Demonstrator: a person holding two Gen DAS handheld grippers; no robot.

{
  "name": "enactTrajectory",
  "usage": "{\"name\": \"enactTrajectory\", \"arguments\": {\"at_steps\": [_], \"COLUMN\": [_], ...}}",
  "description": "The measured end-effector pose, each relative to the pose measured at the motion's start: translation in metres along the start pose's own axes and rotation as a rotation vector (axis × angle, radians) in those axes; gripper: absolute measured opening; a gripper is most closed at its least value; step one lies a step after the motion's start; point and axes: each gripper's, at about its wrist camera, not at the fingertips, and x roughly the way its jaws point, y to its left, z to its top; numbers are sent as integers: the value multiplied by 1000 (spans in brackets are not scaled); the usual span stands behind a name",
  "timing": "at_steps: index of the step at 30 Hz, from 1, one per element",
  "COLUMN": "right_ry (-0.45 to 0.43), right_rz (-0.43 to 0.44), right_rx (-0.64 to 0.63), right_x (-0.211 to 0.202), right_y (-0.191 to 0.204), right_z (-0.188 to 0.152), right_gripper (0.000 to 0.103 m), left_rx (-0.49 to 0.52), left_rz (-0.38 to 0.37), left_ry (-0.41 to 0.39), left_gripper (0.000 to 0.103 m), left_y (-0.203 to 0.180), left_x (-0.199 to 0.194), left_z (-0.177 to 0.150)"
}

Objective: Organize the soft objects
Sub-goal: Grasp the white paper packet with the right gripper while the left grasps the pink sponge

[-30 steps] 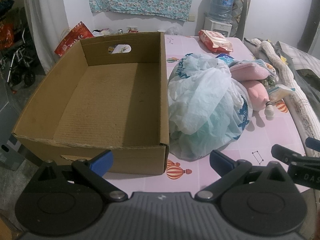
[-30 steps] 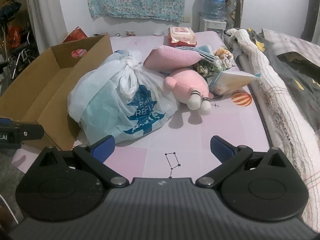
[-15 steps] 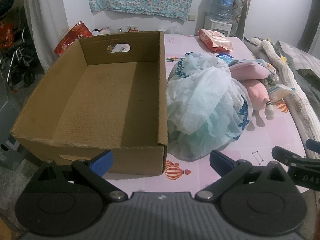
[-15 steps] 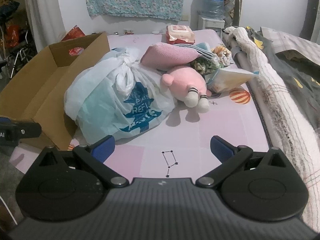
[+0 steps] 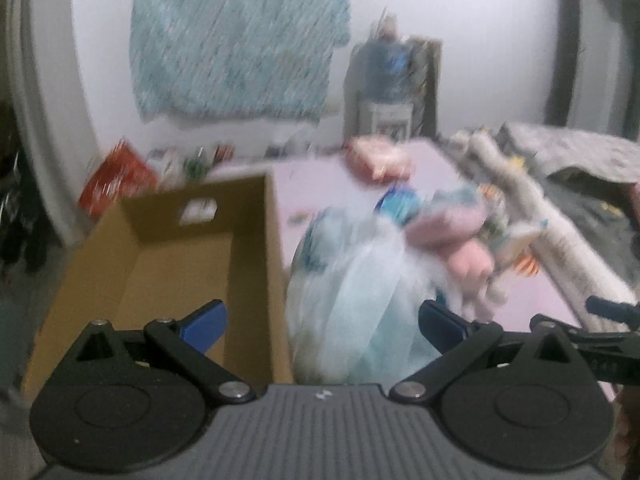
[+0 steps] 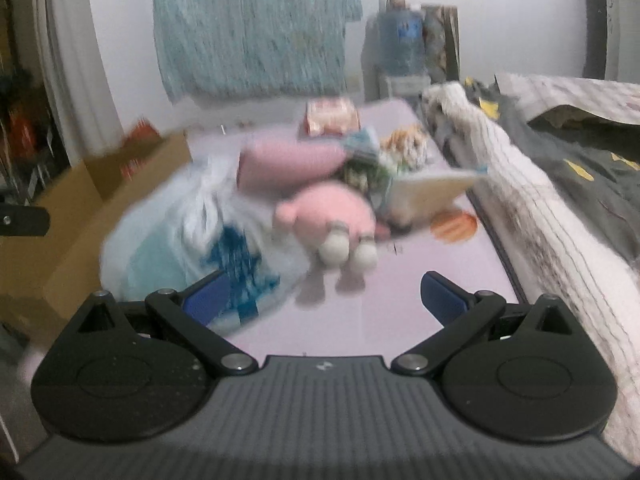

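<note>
Two grippers are in our hands, and both views are smeared with motion blur. Our left gripper [image 5: 320, 322] has its blue-tipped fingers [image 5: 202, 326] spread wide with nothing between them; it hangs at the near end of the scene, above the seam where a cardboard box [image 5: 168, 264] meets a tied white and pale blue plastic bag [image 5: 360, 292]. The box sits on the left, open at the top and showing a bare floor, with a handle slot cut in its far wall. The bag lies just beside the box's right wall on a pink mat [image 5: 332, 192]. Our right gripper [image 6: 322, 298] is also spread wide and holds nothing; it hovers over bare mat, with the printed corner of the bag just beyond its left fingertip. To the right of the bag, touching it, lies a pink plush toy [image 6: 332, 216] with its white feet pointing toward us. A pink cushion [image 6: 288, 162] rests across the far side of the toy and the top of the bag. Small soft items, too blurred to name, are heaped beside the toy on its far right. A pack of wipes [image 6: 332, 116] sits at the far end of the mat. Rolled bedding [image 6: 532, 200] runs along the mat's right edge. A water dispenser [image 6: 402, 46] stands against the far wall, beside a hanging blue floral cloth [image 6: 256, 28].
</note>
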Motion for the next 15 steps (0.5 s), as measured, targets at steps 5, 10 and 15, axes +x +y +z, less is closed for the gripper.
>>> {"name": "enactTrajectory", "arguments": {"at_steps": [5, 10, 15], "right_ry": [-90, -131, -149], "right_rz": [111, 133, 143], "right_rx": [182, 287, 343], "right_x": [1, 14, 28], "right_y": [-42, -76, -99], "right_z": [19, 35, 43], "right_gripper": [102, 102, 96], "left_rx": [136, 314, 433], "left_rz": [-41, -86, -160], "left_ry": [-101, -111, -57], "left_gripper": [93, 78, 66], "left_y": [-29, -77, -118], "left_x": [4, 28, 64], "left_z": [29, 54, 64]}}
